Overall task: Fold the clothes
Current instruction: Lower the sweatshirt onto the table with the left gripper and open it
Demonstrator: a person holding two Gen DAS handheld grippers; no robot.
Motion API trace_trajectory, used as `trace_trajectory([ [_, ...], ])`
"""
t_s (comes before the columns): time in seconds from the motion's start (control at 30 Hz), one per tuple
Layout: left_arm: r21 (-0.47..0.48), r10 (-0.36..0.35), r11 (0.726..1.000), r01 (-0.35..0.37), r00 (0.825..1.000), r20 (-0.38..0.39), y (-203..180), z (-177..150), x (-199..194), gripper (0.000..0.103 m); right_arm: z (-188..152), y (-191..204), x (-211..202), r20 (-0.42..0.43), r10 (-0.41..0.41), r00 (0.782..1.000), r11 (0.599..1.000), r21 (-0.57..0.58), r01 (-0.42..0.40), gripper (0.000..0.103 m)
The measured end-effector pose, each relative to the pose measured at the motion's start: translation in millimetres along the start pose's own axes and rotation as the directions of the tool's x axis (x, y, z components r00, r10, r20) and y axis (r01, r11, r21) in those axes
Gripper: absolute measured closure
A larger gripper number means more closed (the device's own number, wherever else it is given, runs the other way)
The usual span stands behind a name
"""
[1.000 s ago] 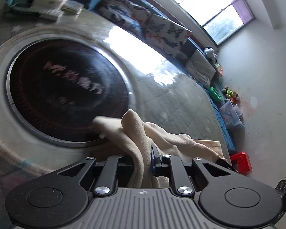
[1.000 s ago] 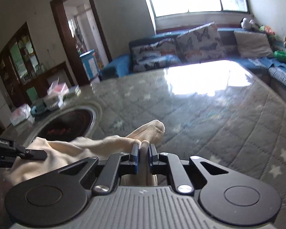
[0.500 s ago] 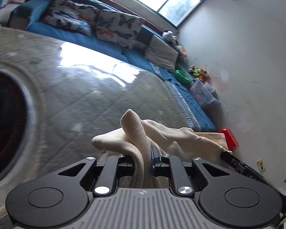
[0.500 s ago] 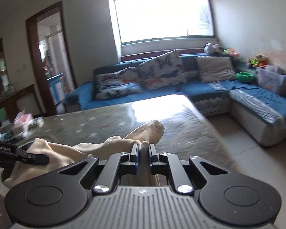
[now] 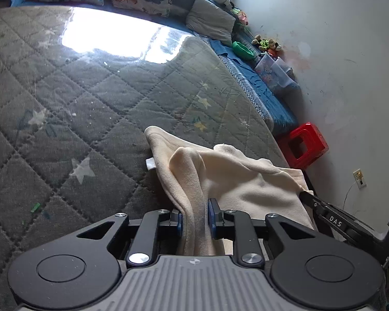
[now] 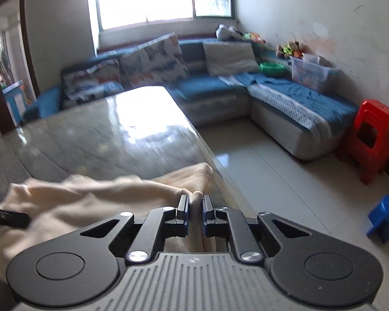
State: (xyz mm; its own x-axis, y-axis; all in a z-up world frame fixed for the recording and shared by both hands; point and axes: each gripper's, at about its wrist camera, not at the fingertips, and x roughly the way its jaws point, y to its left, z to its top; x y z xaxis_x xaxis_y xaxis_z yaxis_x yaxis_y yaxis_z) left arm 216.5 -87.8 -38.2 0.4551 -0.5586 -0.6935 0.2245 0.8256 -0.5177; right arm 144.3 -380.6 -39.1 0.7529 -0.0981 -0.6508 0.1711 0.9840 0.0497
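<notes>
The jaws of the left gripper are opening: the blue pads stand a little apart with a thick fold of the cream cloth between them. The fold fills most of the gap, and whether the pads still press on it I cannot tell for sure; it looks like a loosening hold. The jaws of the right gripper are nearly together, pinched on a bunched corner of the same cloth, whose tip pokes up between the pads.

The cloth is fleecy and limp, so it should be light and hang wherever it is not supported. It sags and ridges between the two grips rather than stretching flat. It is not fragile and not slippery; the nap probably helps the pads hold, but a doubled layer can creep out of a slack grip. The best places to take it are edges and corners, one layer thick where possible, well apart from each other so the cloth pulls taut.

It is plain cream, with no print, and a small white tag shows at one hem in the left view. It lies crumpled at the near right corner of the table, on a grey quilted cover with pale stars, close to the table's edge. Beyond are a blue sofa and a red stool.
</notes>
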Motion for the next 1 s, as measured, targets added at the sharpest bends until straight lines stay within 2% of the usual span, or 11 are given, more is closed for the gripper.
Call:
trace_trajectory([
  [0.07,0.03,0.023,0.999,-0.024,1.0,0.014,-2.4,0.1,-5.6,0.064,-2.9,3.9,4.4,-0.013,-0.008,1.0,1.0,-0.01,0.007,0.094],
  [0.13,0.068,0.066,0.995,-0.069,0.997,0.043,-5.9,0.7,-10.9,0.055,-3.2,8.2,4.9,-0.01,-0.016,1.0,1.0,-0.027,0.016,0.093],
  [0.27,0.126,0.134,0.982,-0.142,0.988,0.075,-9.1,0.5,-17.2,0.049,-0.8,17.0,-5.0,0.021,-0.049,0.999,0.998,-0.042,0.05,0.088],
  [0.37,0.164,0.176,0.968,-0.189,0.98,0.089,-11.1,-4.1,-19.5,0.047,3.0,21.2,-17.4,0.057,-0.042,0.998,0.998,-0.044,0.044,0.087],
  [0.5,0.2,0.21,0.953,-0.227,0.972,0.105,-14.8,-13.5,-22.9,0.042,0.4,30.1,-28.8,0.069,0.013,0.998,0.998,-0.058,-0.009,0.084],
  [0.67,0.223,0.216,0.946,-0.237,0.97,0.116,-19.0,-22.9,-28.1,0.04,-12.3,46.0,-41.0,0.069,0.065,0.996,0.995,-0.078,-0.059,0.074],
  [1.0,0.316,0.238,0.908,-0.276,0.959,0.154,-26.9,-45.9,-30.5,0.038,-46.3,45.6,-62.8,0.066,0.078,0.995,0.995,-0.065,-0.074,0.073],
])
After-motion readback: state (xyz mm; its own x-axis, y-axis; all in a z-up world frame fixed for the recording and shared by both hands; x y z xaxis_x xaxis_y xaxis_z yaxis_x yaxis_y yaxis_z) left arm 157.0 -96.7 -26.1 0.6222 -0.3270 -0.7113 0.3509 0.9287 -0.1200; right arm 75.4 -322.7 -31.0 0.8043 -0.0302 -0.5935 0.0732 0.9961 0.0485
